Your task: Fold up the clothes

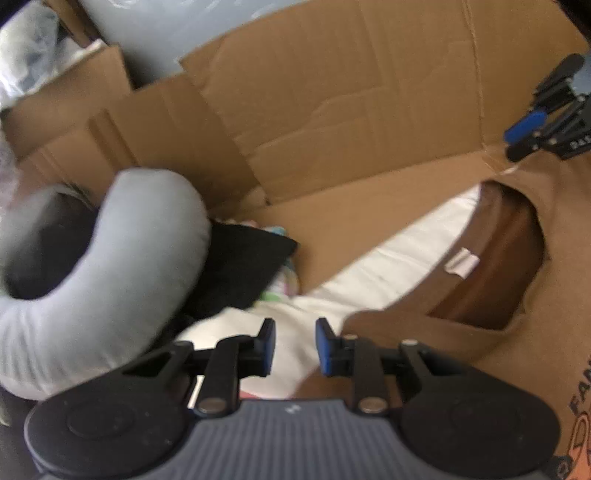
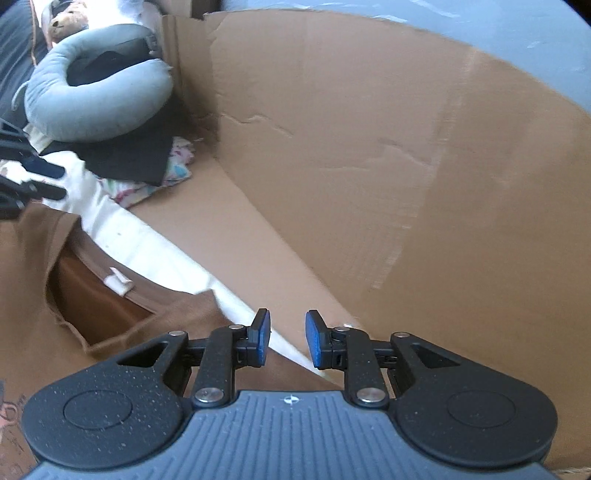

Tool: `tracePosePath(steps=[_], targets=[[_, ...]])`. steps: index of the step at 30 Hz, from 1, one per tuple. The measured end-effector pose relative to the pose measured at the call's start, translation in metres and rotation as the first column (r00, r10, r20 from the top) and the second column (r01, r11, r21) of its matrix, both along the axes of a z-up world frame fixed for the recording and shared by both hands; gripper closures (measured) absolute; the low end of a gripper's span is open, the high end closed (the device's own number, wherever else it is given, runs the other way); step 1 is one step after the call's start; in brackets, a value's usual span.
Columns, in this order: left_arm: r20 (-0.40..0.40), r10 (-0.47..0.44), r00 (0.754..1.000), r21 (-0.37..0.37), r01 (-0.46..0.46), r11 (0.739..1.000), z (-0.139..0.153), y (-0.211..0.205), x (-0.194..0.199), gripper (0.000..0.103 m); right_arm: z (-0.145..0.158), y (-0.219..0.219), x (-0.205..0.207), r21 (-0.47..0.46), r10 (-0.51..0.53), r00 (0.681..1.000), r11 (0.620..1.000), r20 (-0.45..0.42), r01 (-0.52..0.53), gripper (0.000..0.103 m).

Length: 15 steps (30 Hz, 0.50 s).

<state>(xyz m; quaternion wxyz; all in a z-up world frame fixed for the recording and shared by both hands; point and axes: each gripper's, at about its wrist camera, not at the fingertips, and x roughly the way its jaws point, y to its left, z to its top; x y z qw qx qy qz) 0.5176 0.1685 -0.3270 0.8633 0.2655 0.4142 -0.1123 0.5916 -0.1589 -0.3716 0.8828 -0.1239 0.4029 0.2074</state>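
The soft brown cotton T-shirt (image 1: 461, 332) lies spread flat, neckline just ahead-right of the left claw (image 1: 295, 347) and ahead-left of the right claw (image 2: 287, 338), both spread and empty; limp and light, best pinched at its shoulders.

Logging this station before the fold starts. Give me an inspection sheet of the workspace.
Surface: white sheet, flattened cardboard behind it.
Job's things: brown T-shirt lying flat, neck opening showing.
Clutter: grey neck pillow, black cloth, patterned fabric.
Grippers: left gripper and right gripper both open, fingers empty, near the shirt's shoulders.
Cables: nothing seen.
Surroundings: soft toy, blue-grey wall.
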Motion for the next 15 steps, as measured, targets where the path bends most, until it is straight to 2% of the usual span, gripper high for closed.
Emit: tracePosePath(steps=[4,9,12,15], targets=[[-0.010,-0.021,1.000,-0.074,0.021,0.997,-0.001,0.004,-0.008,0.077,-0.007,0.009,0.000,0.034,0.028,0.999,0.999,-0.025,-0.027,0.071],[-0.058,-0.055,0.997,-0.107,0.049,0.993,-0.006,0.007,-0.017,0.075,-0.012,0.017,-0.012,0.029,0.096,0.994,0.995,-0.052,-0.095,0.066],[-0.063,-0.071,0.995,-0.119,0.063,0.991,-0.006,0.010,-0.023,0.059,-0.015,0.020,-0.016,0.024,0.121,0.991,0.993,-0.063,-0.120,0.062],[-0.076,-0.086,0.993,-0.115,0.077,0.990,-0.009,0.012,-0.024,0.058,-0.018,0.024,-0.016,0.014,0.149,0.987,0.989,-0.066,-0.149,0.057]])
